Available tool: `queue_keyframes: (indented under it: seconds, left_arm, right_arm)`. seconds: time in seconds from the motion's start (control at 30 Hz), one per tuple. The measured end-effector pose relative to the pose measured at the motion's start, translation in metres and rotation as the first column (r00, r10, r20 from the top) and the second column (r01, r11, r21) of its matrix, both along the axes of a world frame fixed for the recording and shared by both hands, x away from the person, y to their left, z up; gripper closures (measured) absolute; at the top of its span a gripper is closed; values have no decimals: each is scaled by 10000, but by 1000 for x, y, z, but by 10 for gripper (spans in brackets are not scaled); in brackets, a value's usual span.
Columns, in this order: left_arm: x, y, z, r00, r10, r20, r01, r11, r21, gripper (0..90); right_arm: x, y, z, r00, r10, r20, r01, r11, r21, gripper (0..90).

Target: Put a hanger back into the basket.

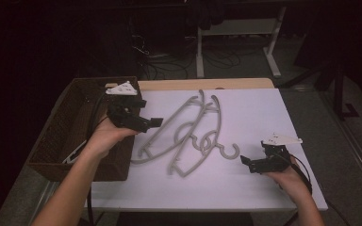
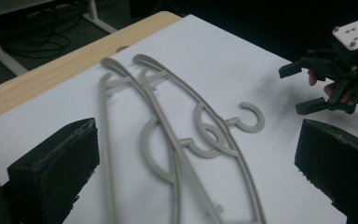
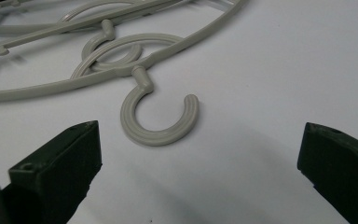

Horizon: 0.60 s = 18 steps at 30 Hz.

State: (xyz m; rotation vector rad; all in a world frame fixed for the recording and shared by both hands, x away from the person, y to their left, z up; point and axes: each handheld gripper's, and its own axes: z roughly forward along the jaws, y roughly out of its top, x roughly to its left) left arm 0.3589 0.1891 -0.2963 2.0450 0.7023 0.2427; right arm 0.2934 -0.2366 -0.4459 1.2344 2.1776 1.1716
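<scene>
**Grey hangers piled on a white table, both grippers released**

A white sheet covers the table (image 1: 245,183), leaving a strip of pale wood bare along the far edge. In the middle of the white surface lies a loose pile of grey plastic hangers (image 1: 188,134), their arms crossing and their hooks tangled; one hook (image 3: 156,116) curls out of the pile toward the right gripper. A dark woven basket (image 1: 61,136) stands at the table's left edge, with something pale lying inside it.

The left gripper (image 1: 153,122) is held above the basket's right rim, pointing at the hangers, its jaws spread wide with nothing between them. The right gripper (image 1: 246,162) sits low near the table's front right corner, just beside the outlying hook, jaws likewise wide apart and empty.

The room behind is dark. Beyond the table, white legs of another desk (image 1: 273,47) stand on the floor amid loose black cables (image 1: 169,66).
</scene>
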Motion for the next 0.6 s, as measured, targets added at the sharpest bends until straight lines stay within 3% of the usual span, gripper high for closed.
queue_keyframes:
  seconds: [0.2, 0.33, 0.6]
  left_arm:
    - [-2, -29, -16, 9992, -369, -161, 372, 9991, 226, 0]
    - [-4, -56, -38, 9973, -635, -361, 653, 9965, 520, 0]
    - [-7, -74, -67, 9945, -826, -641, 867, 9942, 643, 0]
  right_arm:
    - [0, 0, 0, 10000, 7, 8, -7, 10000, 24, 0]
    - [0, 0, 0, 10000, 43, 6, -43, 10000, -37, 0]
    - [-1, 0, 0, 10000, 61, -24, -61, 10000, -39, 0]
